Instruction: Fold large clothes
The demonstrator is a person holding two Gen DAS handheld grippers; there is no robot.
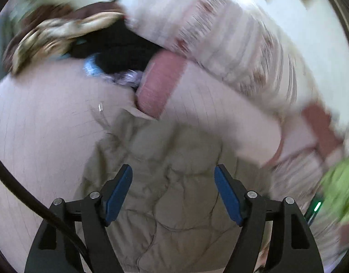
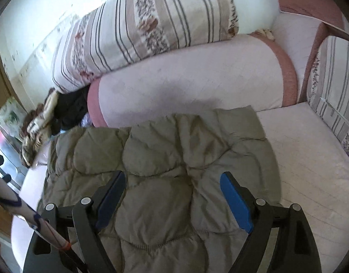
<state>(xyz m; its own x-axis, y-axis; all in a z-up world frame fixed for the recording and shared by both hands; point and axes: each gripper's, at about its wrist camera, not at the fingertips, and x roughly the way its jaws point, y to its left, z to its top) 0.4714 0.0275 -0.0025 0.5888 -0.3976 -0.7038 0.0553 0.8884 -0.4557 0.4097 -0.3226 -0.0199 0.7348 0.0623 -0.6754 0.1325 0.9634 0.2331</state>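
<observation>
Two hand-held grippers hang above an olive-green quilted puffer jacket point(image 2: 165, 170) lying folded on the pale pink sofa seat point(image 2: 311, 159): the left hand-held gripper point(image 1: 173, 179) and right hand-held gripper point(image 2: 173, 187) both gape wide, gripping nothing.

Folded quilted jacket point(image 2: 165, 159) under spread gripper point(image 2: 172, 195)

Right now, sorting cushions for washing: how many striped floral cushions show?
2: one large striped floral cushion atop the pink bolster, another upright at the sofa's right end. More may be hidden.
</observation>
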